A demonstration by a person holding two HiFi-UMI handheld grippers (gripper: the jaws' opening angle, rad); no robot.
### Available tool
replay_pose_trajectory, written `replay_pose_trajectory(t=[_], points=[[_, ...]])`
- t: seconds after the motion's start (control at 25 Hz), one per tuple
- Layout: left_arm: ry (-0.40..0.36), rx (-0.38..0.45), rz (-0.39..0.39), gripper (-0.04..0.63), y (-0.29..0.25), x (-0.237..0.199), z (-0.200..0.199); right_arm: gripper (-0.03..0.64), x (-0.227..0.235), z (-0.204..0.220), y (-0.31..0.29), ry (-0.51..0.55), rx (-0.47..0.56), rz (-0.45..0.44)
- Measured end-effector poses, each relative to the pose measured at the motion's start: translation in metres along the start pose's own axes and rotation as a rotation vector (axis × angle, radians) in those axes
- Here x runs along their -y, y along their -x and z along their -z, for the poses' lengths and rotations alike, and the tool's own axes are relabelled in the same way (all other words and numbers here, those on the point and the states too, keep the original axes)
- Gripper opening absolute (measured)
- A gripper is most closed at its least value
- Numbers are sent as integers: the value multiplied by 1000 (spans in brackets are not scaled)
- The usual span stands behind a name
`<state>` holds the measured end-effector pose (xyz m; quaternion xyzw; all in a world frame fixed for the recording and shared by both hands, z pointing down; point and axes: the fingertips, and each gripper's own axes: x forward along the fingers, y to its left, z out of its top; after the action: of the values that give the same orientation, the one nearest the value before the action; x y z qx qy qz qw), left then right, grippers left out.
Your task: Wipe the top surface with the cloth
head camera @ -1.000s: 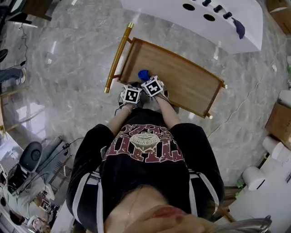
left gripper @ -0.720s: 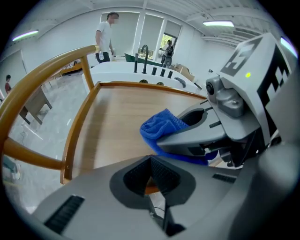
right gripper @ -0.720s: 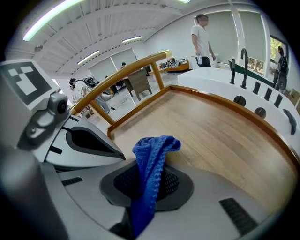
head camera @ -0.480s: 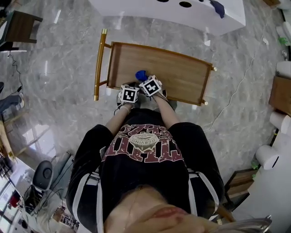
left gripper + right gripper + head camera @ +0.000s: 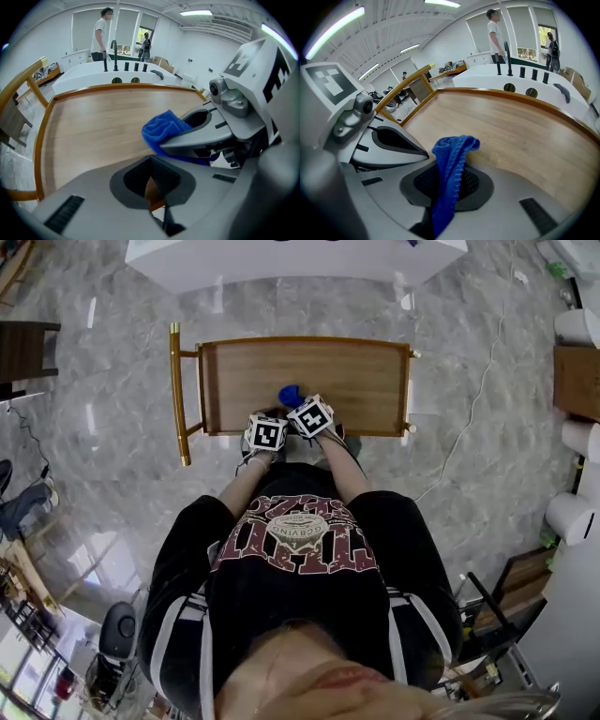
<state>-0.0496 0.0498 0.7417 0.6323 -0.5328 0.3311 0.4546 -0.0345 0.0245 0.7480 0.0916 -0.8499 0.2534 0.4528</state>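
Observation:
The wooden table top (image 5: 319, 371) with a raised rim lies in front of me in the head view. A blue cloth (image 5: 291, 395) sits bunched near its front edge, and my right gripper (image 5: 298, 405) is shut on it. In the right gripper view the cloth (image 5: 451, 164) hangs up and over between the jaws, above the wood (image 5: 520, 131). My left gripper (image 5: 268, 420) is close beside the right one at the front rim. Its jaws are shut with nothing in them (image 5: 152, 180). The left gripper view shows the cloth (image 5: 163, 129) at the right gripper's tip.
A gold handle bar (image 5: 175, 395) runs along the table's left end. Beyond the table stands a white counter (image 5: 281, 261) with black taps (image 5: 115, 56). Two people (image 5: 101, 35) stand far behind it. A cable (image 5: 480, 390) trails over the marble floor at right.
The head view has swung, so the table now lies square across the frame instead of slanted. Both grippers stay together at the front edge, the right one still on the cloth.

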Motion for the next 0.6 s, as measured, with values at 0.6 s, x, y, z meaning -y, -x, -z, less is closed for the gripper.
replay_pose_trajectory(t=[0.6], points=[[-105, -18, 53, 48, -17, 48, -13, 66, 36, 31, 35, -91, 27, 66]])
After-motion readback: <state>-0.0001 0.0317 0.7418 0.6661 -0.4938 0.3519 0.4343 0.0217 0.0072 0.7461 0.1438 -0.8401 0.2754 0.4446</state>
